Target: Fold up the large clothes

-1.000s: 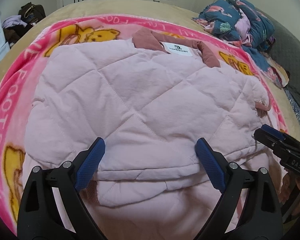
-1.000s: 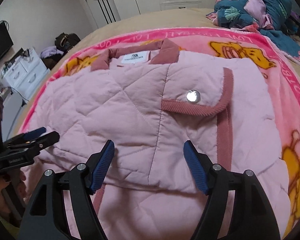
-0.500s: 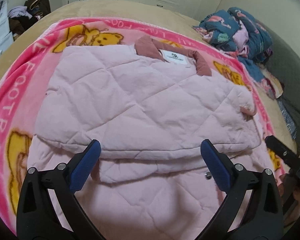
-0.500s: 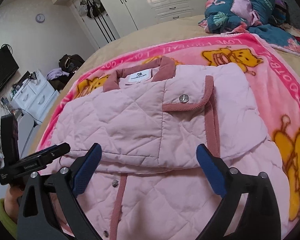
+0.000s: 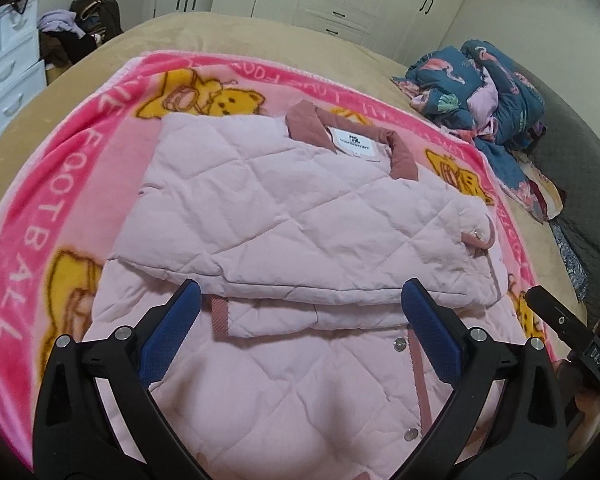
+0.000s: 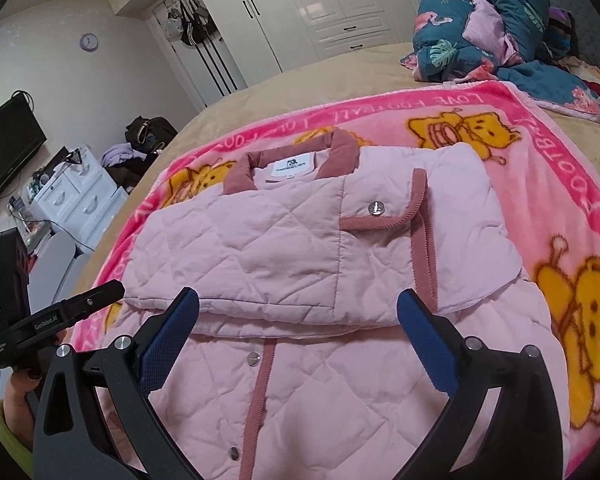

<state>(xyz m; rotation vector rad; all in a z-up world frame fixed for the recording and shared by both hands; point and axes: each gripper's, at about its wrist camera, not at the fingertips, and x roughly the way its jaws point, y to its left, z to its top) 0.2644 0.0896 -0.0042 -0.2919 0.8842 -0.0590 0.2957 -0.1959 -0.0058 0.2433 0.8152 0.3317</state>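
The pink jacket [image 5: 300,216] is laid on the pink blanket [image 5: 32,240] on the bed [image 5: 204,36], with its sleeves folded in. Both the left tongs [image 5: 300,316] and the right tongs [image 6: 298,322] have just been opened wide, and nothing is held.

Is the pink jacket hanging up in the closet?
No, the pink jacket lies partly folded on the pink cartoon blanket on the bed.

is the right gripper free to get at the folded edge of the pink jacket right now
Probably yes. The right gripper is open with nothing between its pads, having just opened, and the folded edge of the pink quilted jacket lies directly ahead on the blanket with nothing over it. The left gripper sits off to the side.
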